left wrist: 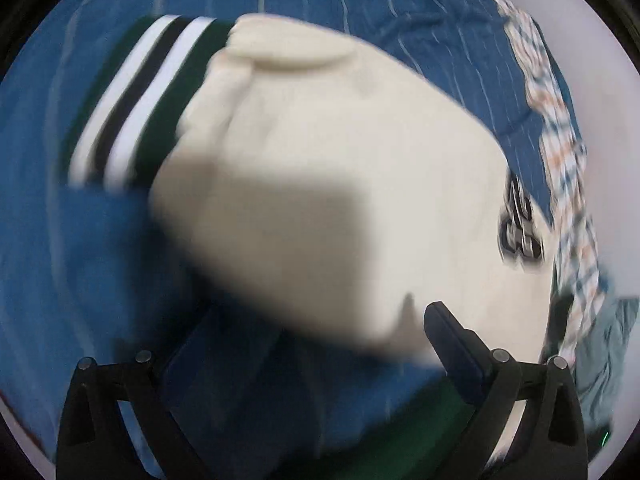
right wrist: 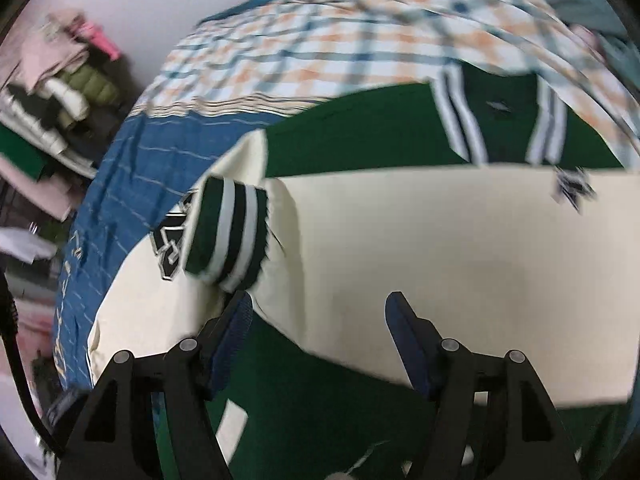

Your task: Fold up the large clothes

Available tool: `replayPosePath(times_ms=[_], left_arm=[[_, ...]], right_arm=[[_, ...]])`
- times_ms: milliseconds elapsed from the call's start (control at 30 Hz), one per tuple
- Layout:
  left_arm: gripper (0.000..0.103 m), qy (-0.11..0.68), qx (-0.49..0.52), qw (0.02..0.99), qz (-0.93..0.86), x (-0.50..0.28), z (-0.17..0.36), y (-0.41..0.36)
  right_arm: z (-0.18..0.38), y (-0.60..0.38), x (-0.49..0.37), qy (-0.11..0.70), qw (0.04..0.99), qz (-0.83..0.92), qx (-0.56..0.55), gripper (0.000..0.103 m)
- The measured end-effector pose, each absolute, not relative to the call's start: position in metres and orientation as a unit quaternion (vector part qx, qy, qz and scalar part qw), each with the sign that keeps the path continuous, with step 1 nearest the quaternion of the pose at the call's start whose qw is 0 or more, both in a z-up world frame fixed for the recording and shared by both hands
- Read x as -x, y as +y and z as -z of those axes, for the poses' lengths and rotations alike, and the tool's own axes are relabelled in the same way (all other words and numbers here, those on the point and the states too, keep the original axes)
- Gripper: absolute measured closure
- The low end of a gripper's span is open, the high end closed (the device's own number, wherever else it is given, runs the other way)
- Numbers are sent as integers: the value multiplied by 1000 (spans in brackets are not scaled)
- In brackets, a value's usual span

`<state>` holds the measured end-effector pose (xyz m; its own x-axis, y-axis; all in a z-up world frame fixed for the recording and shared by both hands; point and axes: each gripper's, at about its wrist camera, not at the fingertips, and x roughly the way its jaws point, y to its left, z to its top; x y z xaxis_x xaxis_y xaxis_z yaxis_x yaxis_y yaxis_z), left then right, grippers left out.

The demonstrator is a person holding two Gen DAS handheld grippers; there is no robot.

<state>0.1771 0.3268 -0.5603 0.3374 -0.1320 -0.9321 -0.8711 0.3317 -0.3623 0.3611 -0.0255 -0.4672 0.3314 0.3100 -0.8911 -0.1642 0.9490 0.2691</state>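
A big green and cream jacket (right wrist: 440,248) lies spread on a bed, on top of a blue striped bedspread (right wrist: 132,168). A checked sheet (right wrist: 320,44) is bunched along the far side of it, touching the green part.

In the right wrist view, one cream sleeve is folded across the jacket, and its green cuff (right wrist: 228,232) with white and black bands rests on the cream cloth beside a dark number patch. The right gripper (right wrist: 318,312) hangs just over the sleeve with its jaws spread apart and nothing pinched between them; the cuff lies just ahead of the one finger.

The left wrist view is blurred. There the cream sleeve (left wrist: 320,184) fills the middle, the striped cuff (left wrist: 132,108) off to the upper left on the blue bedspread (left wrist: 360,8). The left gripper (left wrist: 304,340) points down at the cloth, jaws wide, gripping nothing that I can see.

A heap of other clothes (right wrist: 60,92) sits beyond the bed.
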Motion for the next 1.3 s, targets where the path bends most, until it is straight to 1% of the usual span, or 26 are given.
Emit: replayPosePath(times_ms=[167,233,267,300,333,367,433,567,633,733,767,833,900,933,967,1000,1133,1200,1300], left_arm=[[1,486,476,652,-335,-210,567,375],[19,487,445,665,-350,-222,561,387],[39,494,416,675,-357,-232,555,395],[69,501,387,686,-358,-243,547,404],[82,503,368,697,-354,-253,539,413],[88,504,352,708,-347,-264,530,422],[90,495,310,733,-348,-286,504,441],[90,460,240,789,-329,-331,448,472],[91,447,197,812,-319,-351,422,472],[91,428,121,845,-296,-376,380,455],[91,423,98,852,-292,-361,370,447],[92,409,41,868,-279,-367,350,420],[92,396,-18,880,-263,-369,335,388],[92,390,-37,884,-255,-370,329,374],[92,387,-50,887,-248,-370,326,360],[92,387,-59,889,-239,-371,324,347],[95,398,-83,895,-183,-367,323,277],[97,406,-83,896,-159,-367,325,247],[99,420,-84,896,-120,-363,329,192]], right_arm=[[475,-55,-370,592,796,-83,-92,32],[478,-69,-366,609,779,-73,-134,33],[476,-77,-363,610,774,-76,-151,40],[477,-78,-363,609,772,-79,-164,46],[480,-75,-364,610,769,-86,-173,55],[483,-71,-366,609,768,-94,-177,65],[489,-58,-374,604,770,-107,-174,74],[506,-26,-399,594,774,-111,-190,74],[527,3,-419,606,761,-113,-203,74],[549,44,-438,627,756,-102,-160,73],[547,54,-442,625,762,-98,-135,73],[535,62,-445,630,766,-83,-98,73],[517,63,-440,619,782,-57,-45,60],[505,62,-435,606,795,-25,3,40],[496,58,-430,591,806,1,39,22],[491,56,-427,582,811,12,55,19],[480,29,-416,579,808,49,93,19],[479,12,-414,586,805,51,81,19],[478,-26,-408,587,808,51,33,19]])
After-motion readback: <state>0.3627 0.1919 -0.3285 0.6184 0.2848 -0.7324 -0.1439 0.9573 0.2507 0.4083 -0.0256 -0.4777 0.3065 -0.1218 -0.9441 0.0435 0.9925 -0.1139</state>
